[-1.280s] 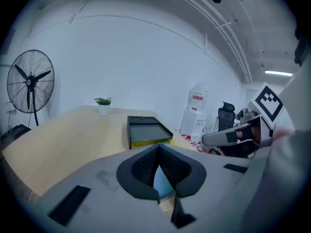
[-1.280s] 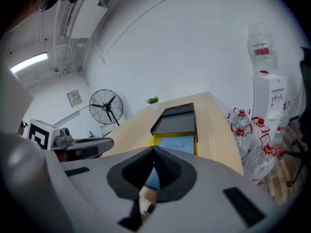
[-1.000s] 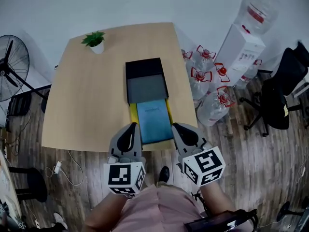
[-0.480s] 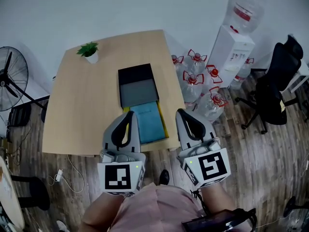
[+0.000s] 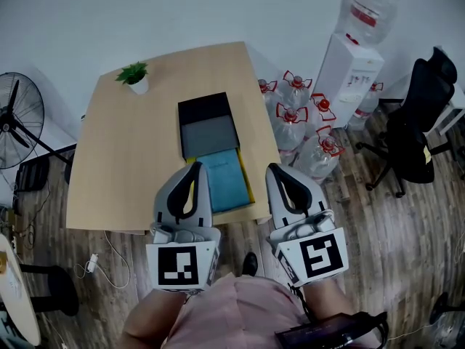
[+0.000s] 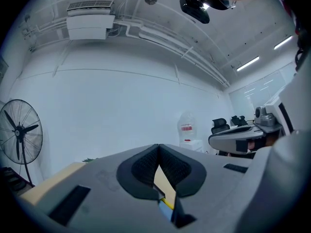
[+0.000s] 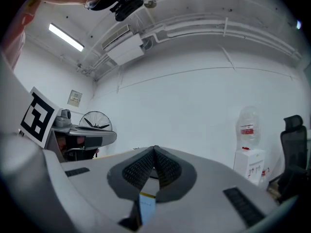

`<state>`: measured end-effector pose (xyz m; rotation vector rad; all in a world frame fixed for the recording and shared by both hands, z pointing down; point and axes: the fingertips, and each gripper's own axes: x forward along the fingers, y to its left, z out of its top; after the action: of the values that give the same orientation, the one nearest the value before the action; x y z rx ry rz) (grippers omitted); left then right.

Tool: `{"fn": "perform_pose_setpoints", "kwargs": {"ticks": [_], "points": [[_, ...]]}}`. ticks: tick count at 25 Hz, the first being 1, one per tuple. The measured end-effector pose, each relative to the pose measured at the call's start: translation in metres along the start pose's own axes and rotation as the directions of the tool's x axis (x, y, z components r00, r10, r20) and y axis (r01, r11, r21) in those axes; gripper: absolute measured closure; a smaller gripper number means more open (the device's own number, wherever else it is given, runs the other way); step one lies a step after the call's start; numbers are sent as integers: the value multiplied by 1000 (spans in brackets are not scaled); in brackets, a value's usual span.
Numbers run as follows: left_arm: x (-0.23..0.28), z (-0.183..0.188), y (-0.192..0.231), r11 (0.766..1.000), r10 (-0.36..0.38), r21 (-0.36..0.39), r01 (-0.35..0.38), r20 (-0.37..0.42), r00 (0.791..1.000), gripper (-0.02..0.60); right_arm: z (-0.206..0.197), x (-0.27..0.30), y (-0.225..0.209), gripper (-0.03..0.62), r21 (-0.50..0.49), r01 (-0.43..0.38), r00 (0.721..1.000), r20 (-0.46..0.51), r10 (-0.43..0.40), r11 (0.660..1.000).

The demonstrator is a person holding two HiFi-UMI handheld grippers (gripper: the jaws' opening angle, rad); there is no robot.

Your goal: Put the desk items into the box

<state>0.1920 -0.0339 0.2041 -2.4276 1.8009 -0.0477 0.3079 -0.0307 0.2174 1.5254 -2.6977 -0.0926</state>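
On the wooden table (image 5: 123, 166) lies an open black box (image 5: 208, 124) with a grey inside. Just in front of it, at the table's near edge, a blue notebook (image 5: 224, 181) rests on a yellow folder (image 5: 248, 183). My left gripper (image 5: 191, 173) is held up above the near edge, left of the notebook, and my right gripper (image 5: 280, 170) is to its right, past the table's corner. In the left gripper view the left gripper (image 6: 158, 148) has its pads touching with nothing between them. The right gripper (image 7: 154, 150) looks the same in its own view.
A small potted plant (image 5: 134, 75) stands at the table's far left corner. Several water bottles (image 5: 294, 115) and a water dispenser (image 5: 352, 57) crowd the floor right of the table. An office chair (image 5: 421, 129) is at far right, a fan (image 5: 16, 111) at far left.
Over the last second both grippers rose toward the camera and now look larger. The head view shifted a little. The notebook and box have not moved.
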Motion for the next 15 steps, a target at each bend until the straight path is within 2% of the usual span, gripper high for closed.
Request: {"fn": "perform_pose_setpoints", "kwargs": {"ticks": [15], "points": [[5,-5,-12,1000,-17,9,17,-16,1000,571,-3,-3,-7,589,3,8,1000,-1,-8,1000]]}}
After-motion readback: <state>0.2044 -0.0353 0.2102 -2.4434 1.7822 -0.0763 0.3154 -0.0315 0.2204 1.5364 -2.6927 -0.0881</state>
